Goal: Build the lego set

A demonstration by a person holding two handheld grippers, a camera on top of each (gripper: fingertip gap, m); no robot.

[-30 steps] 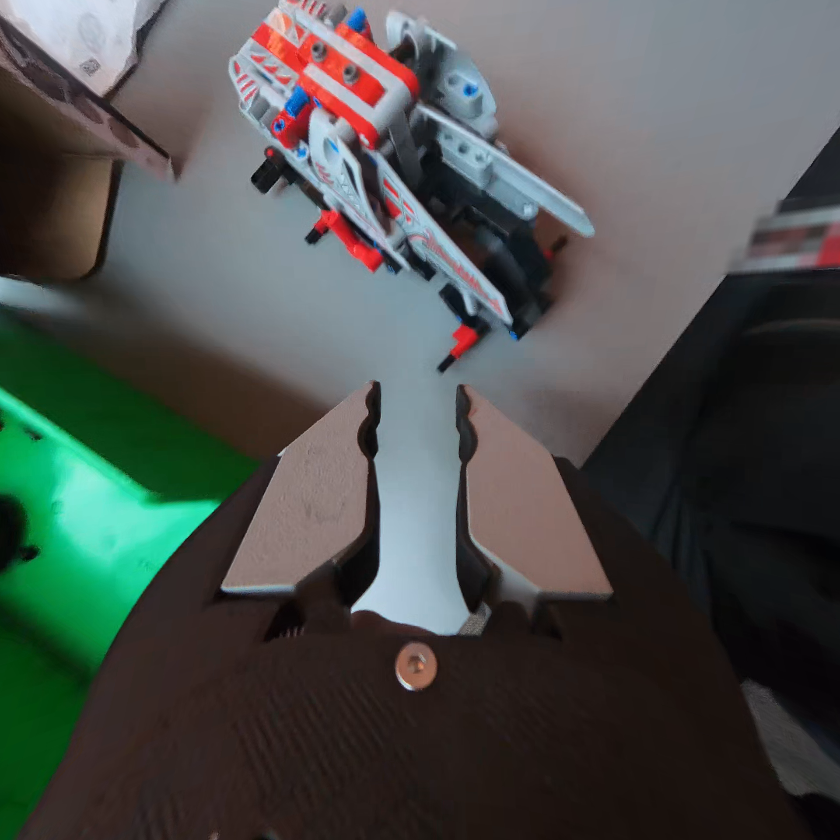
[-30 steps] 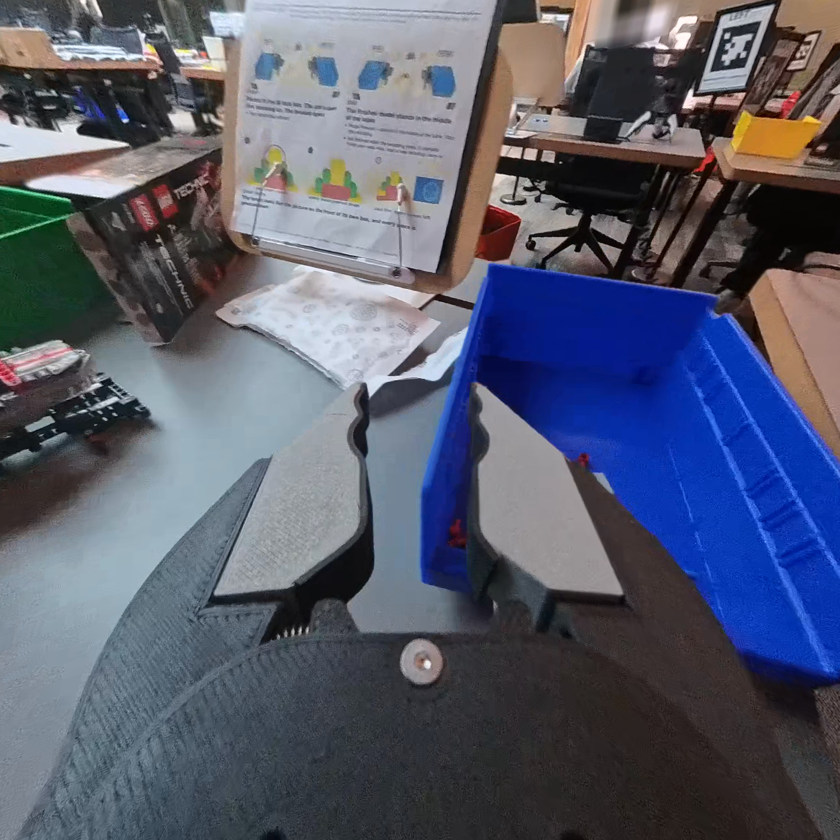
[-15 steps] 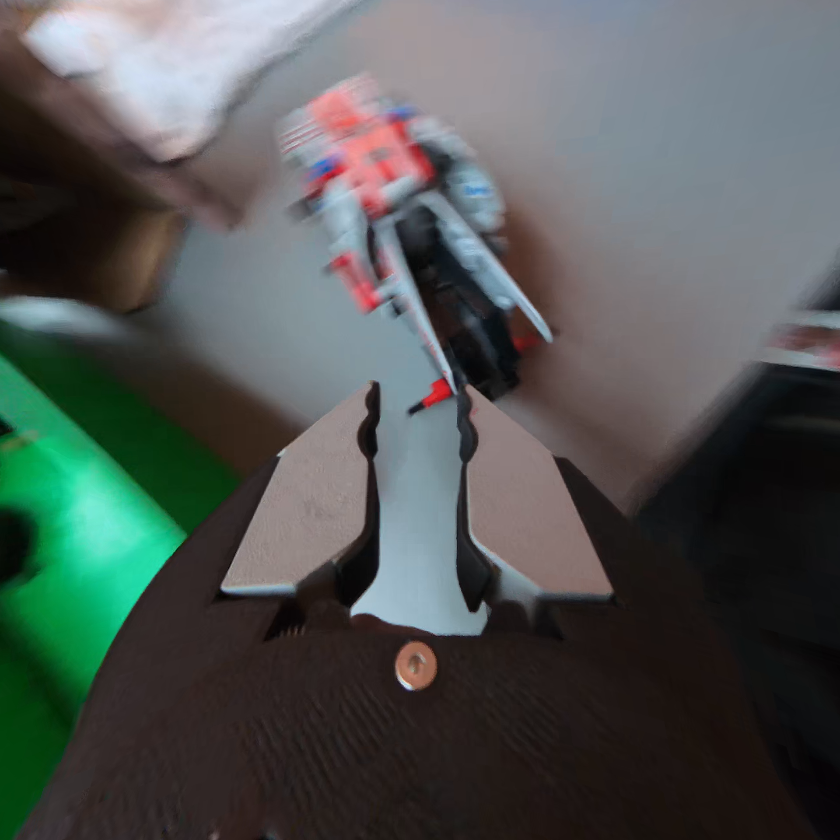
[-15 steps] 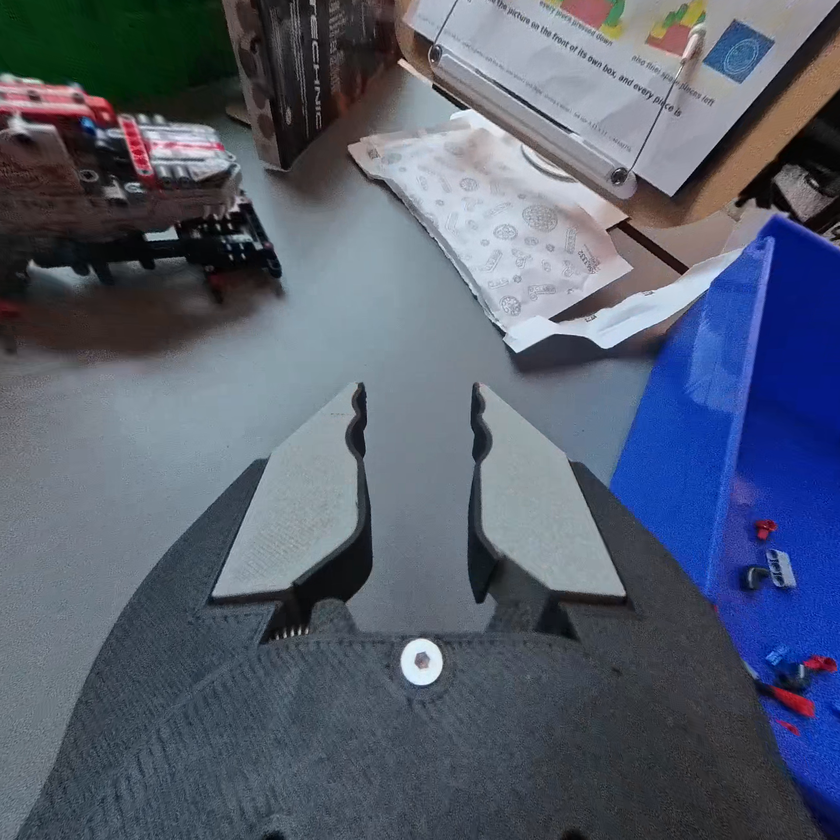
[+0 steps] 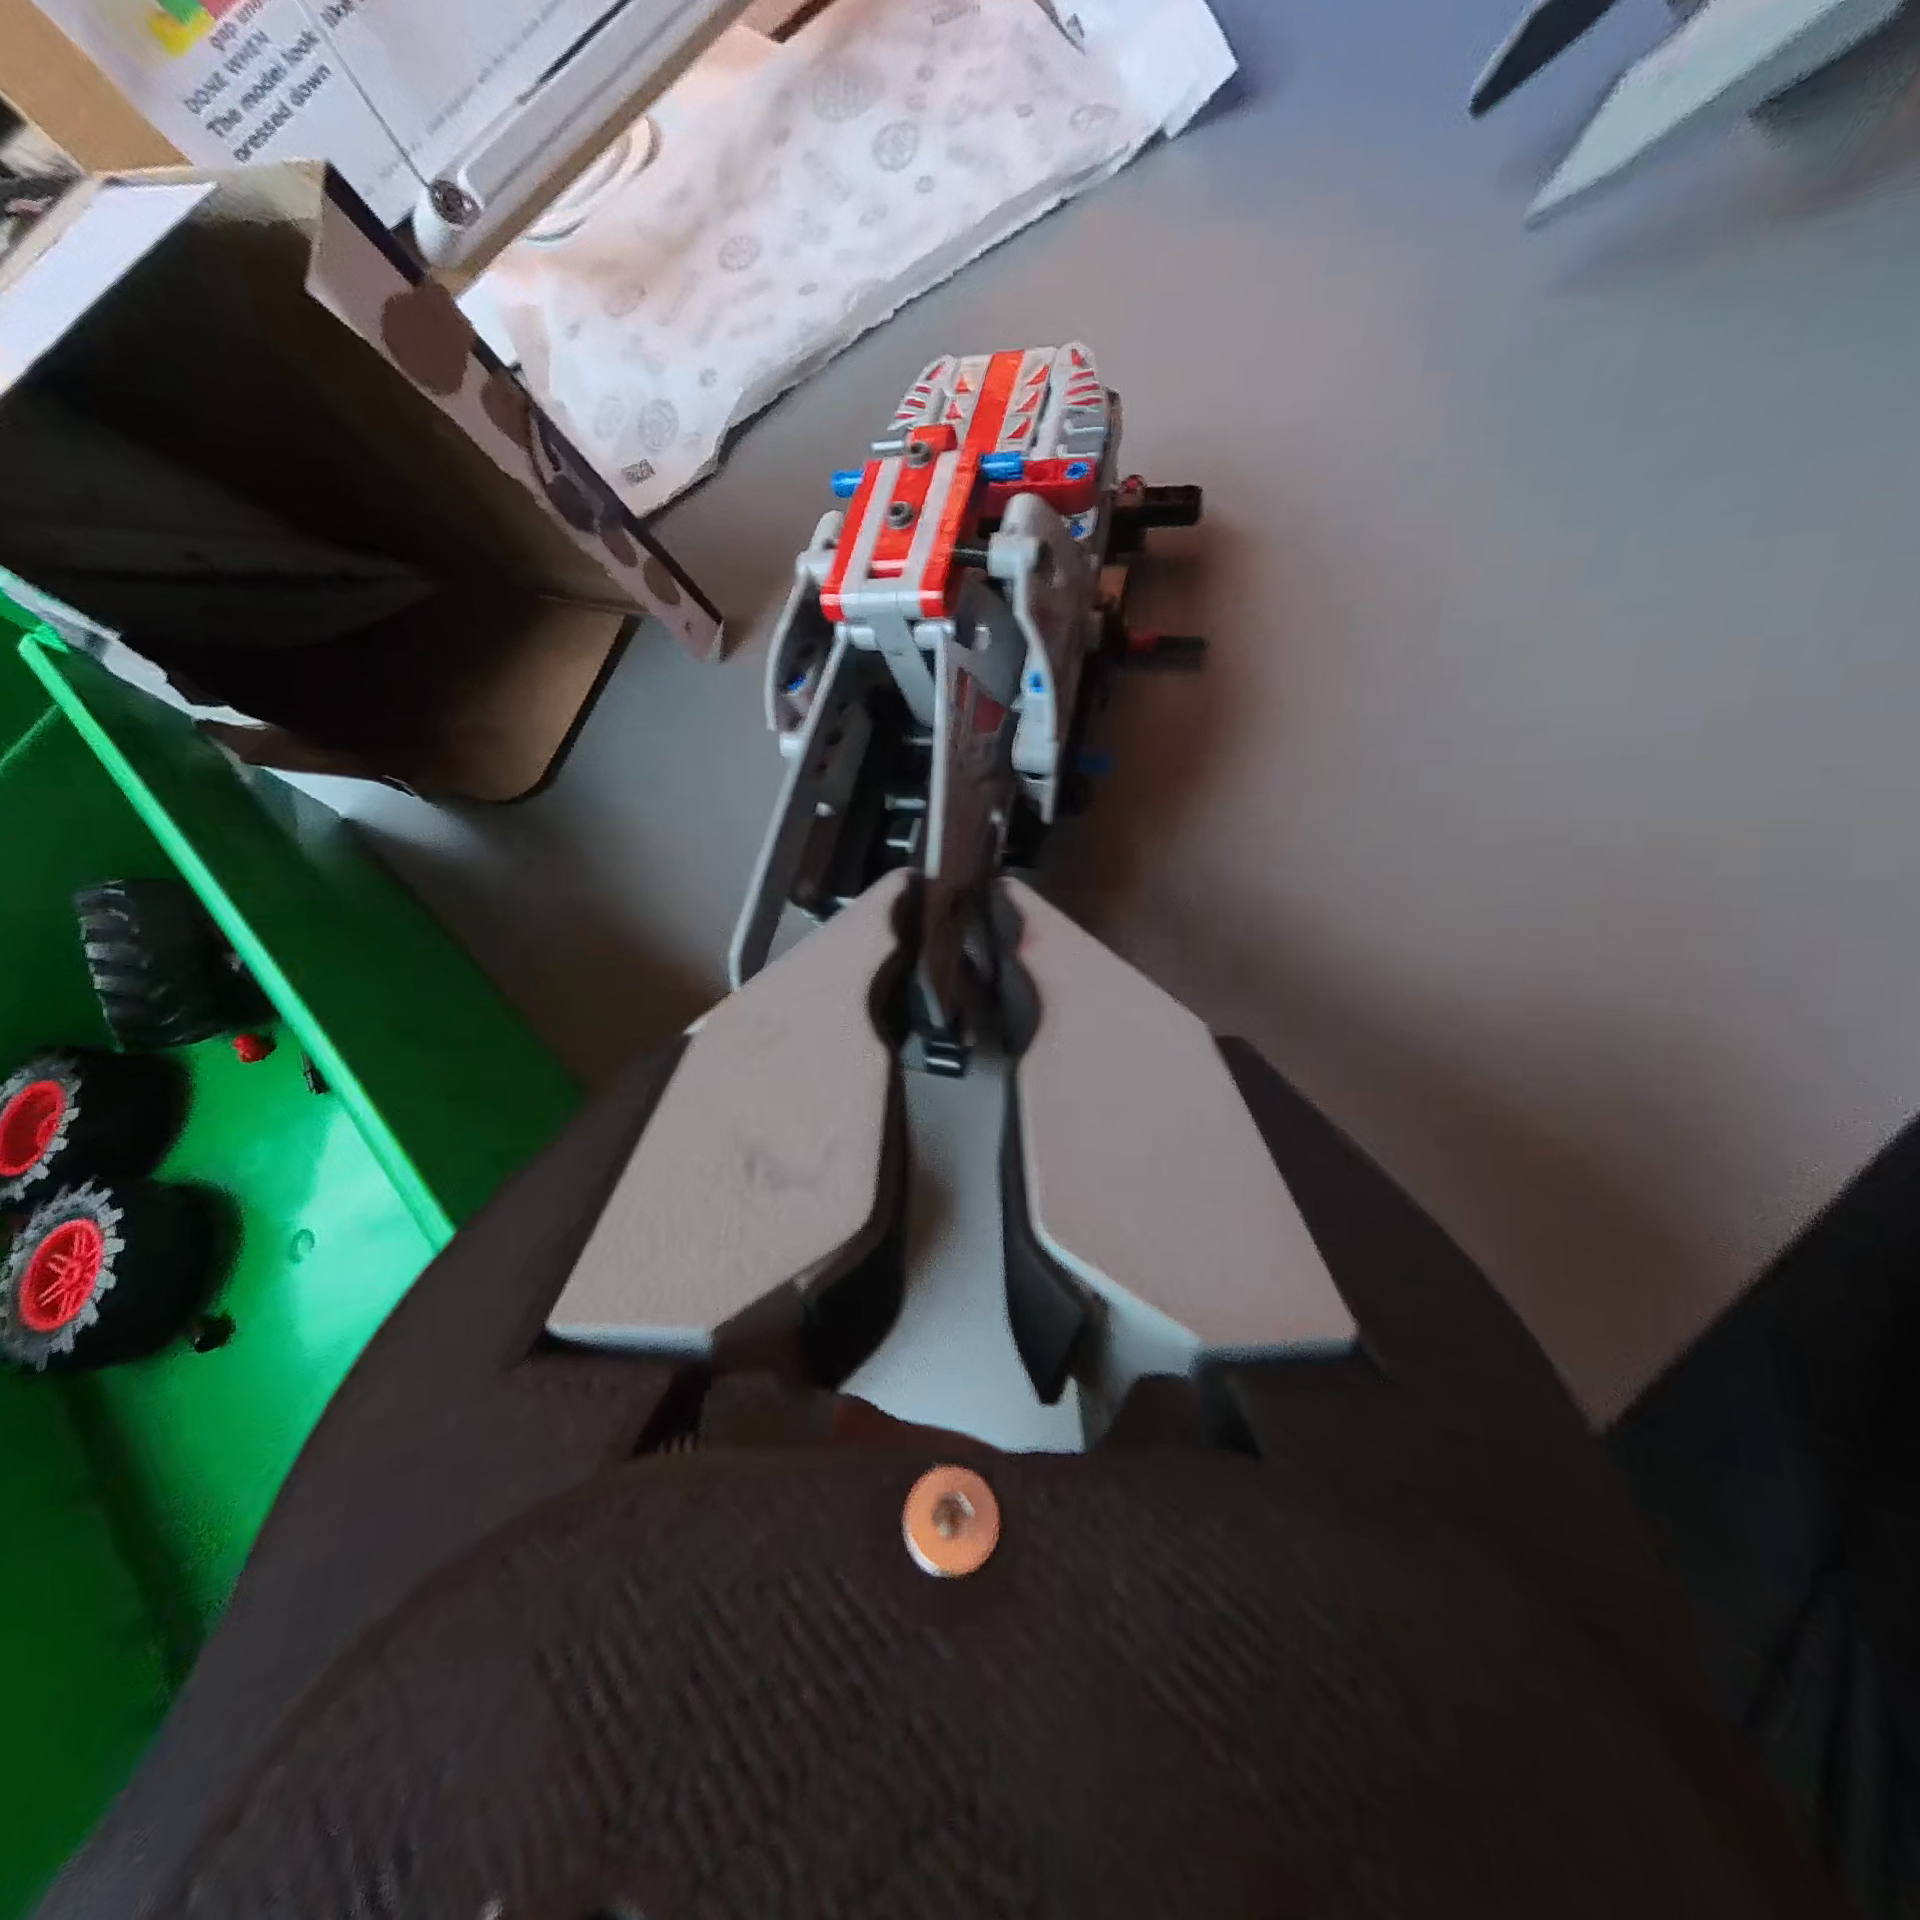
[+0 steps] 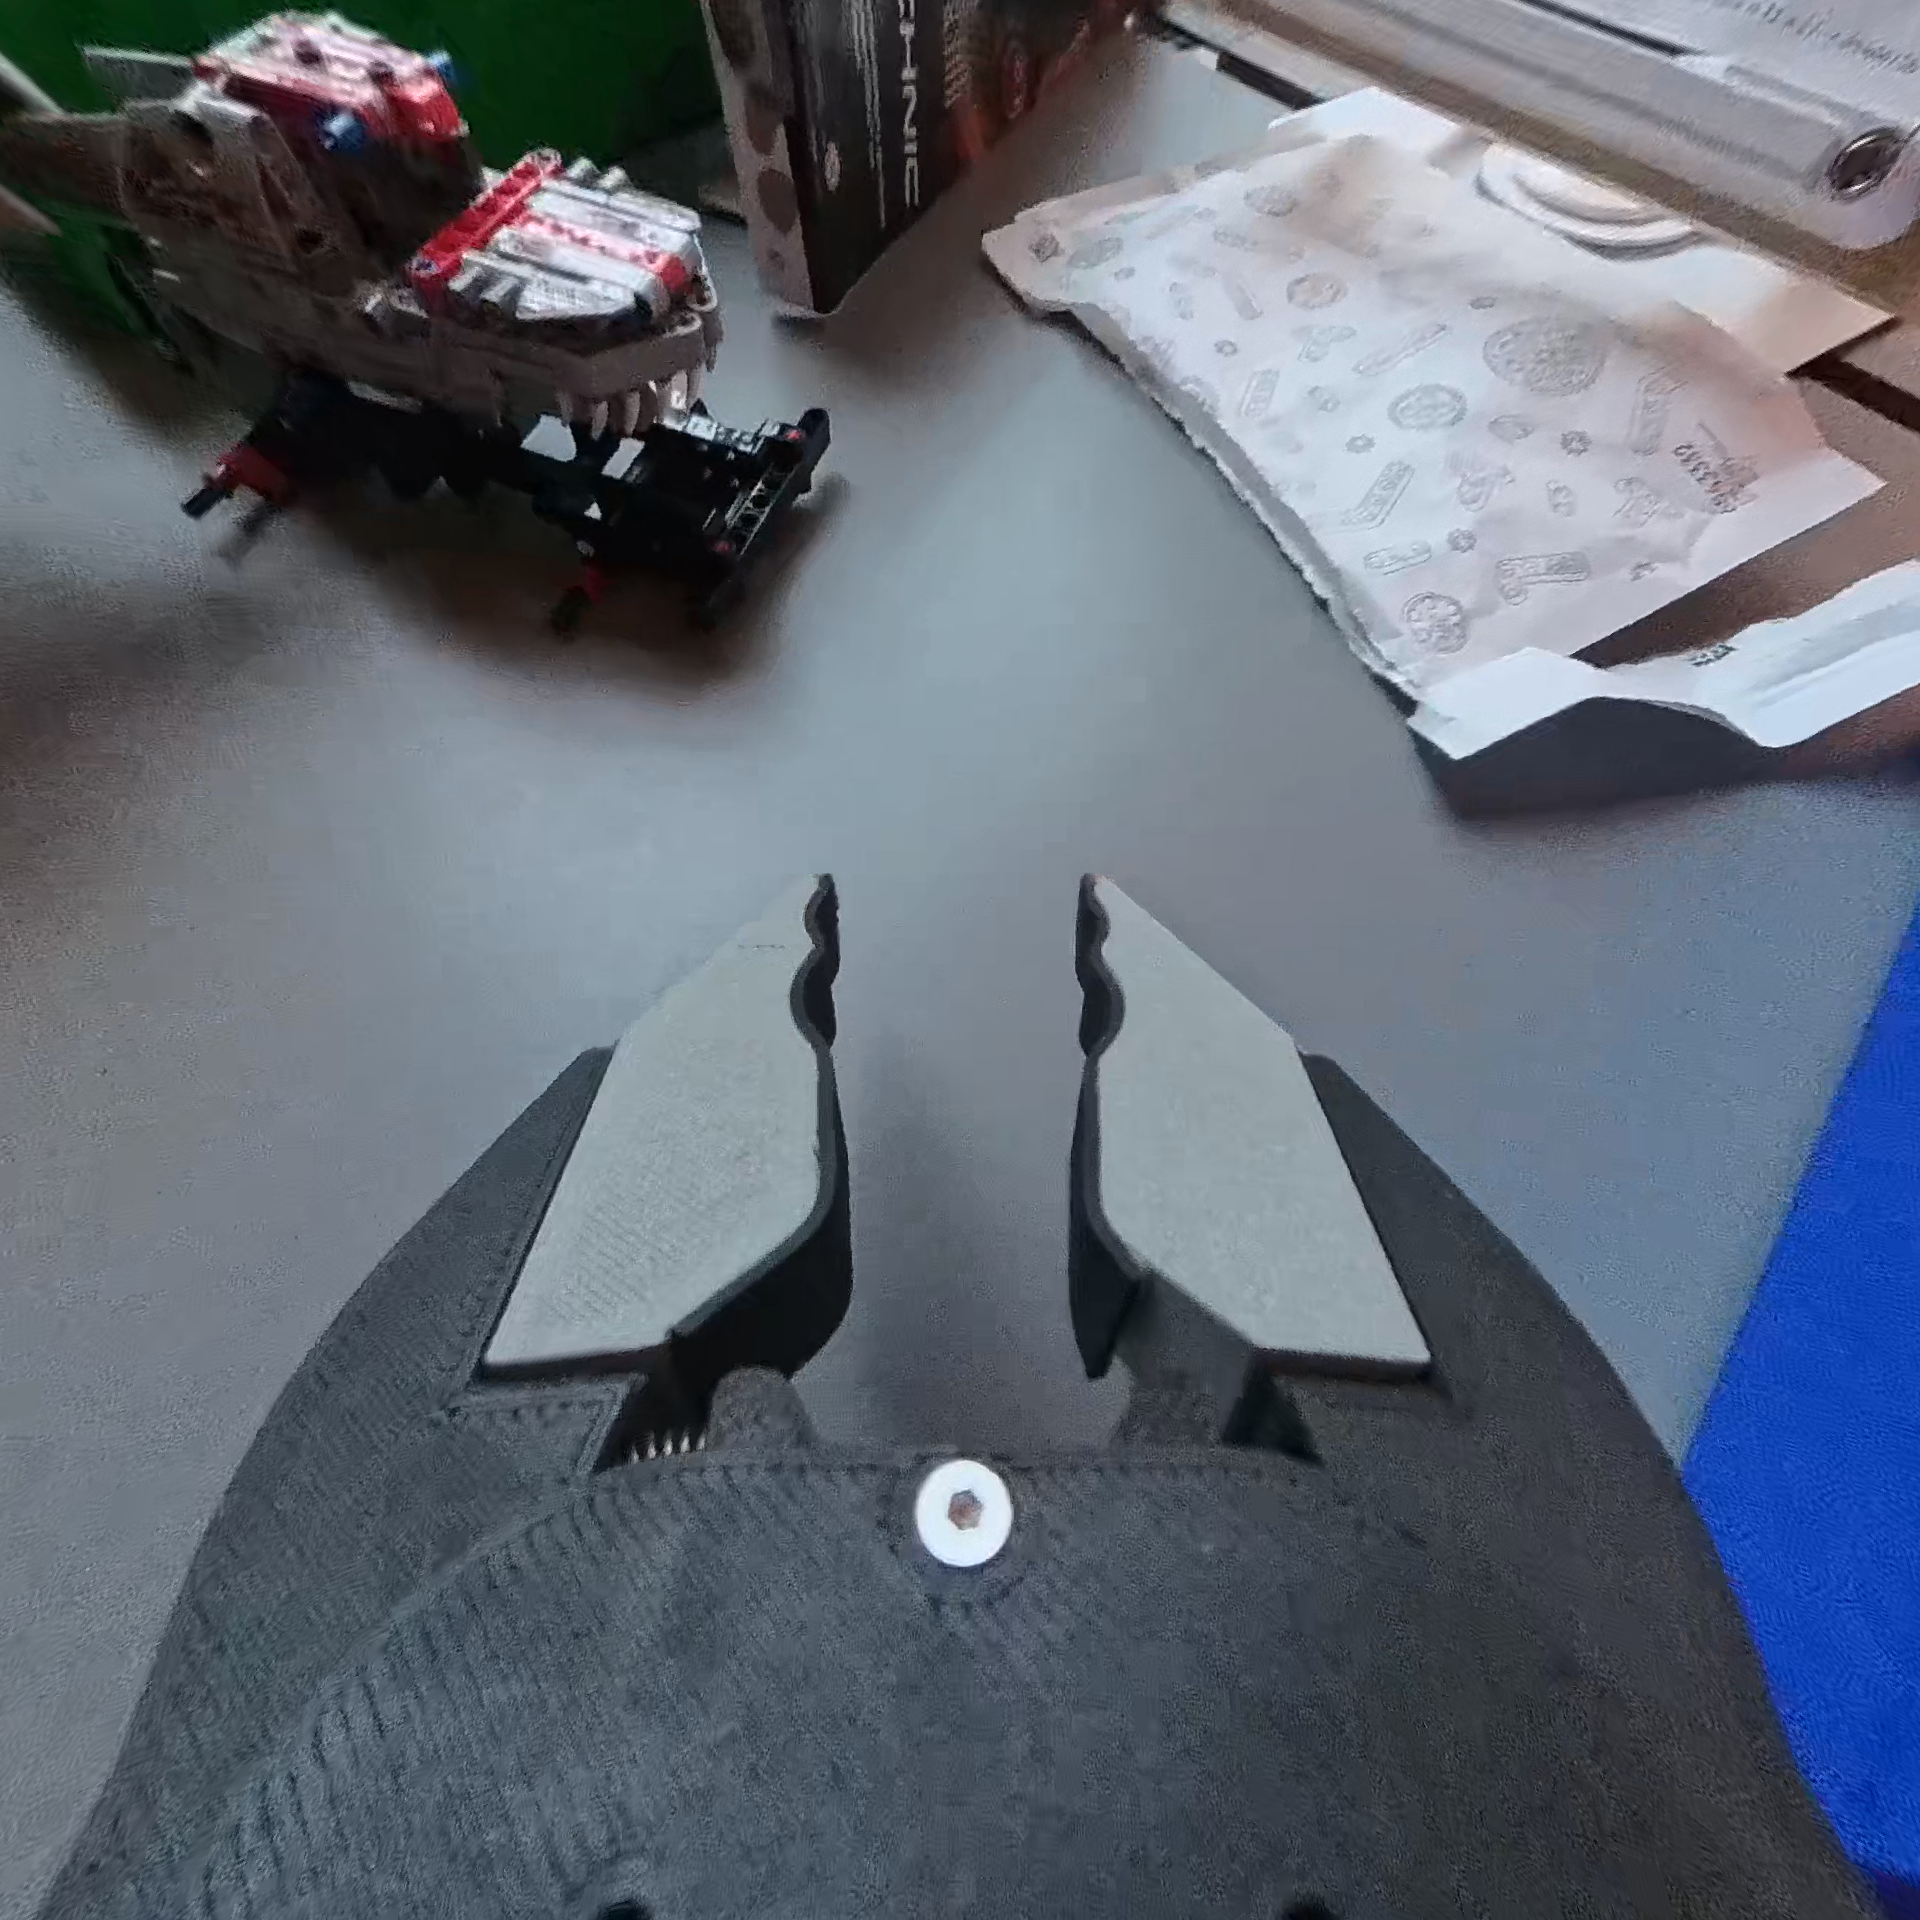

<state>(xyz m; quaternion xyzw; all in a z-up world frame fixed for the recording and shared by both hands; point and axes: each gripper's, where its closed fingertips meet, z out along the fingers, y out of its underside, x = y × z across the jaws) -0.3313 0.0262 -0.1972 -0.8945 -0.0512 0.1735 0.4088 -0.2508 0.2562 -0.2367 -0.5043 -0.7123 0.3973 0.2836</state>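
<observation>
Red-and-grey lego model lies on the table, long axis running straight away from the left gripper, whose fingers pinch its near tail end. Right gripper hangs apart, empty, farther off.

A printed paper bag lies flat on the grey table, beside an upright dark carton. A clip stand holds a sheet behind them.

Red-and-white striped lego model, green bin
</observation>
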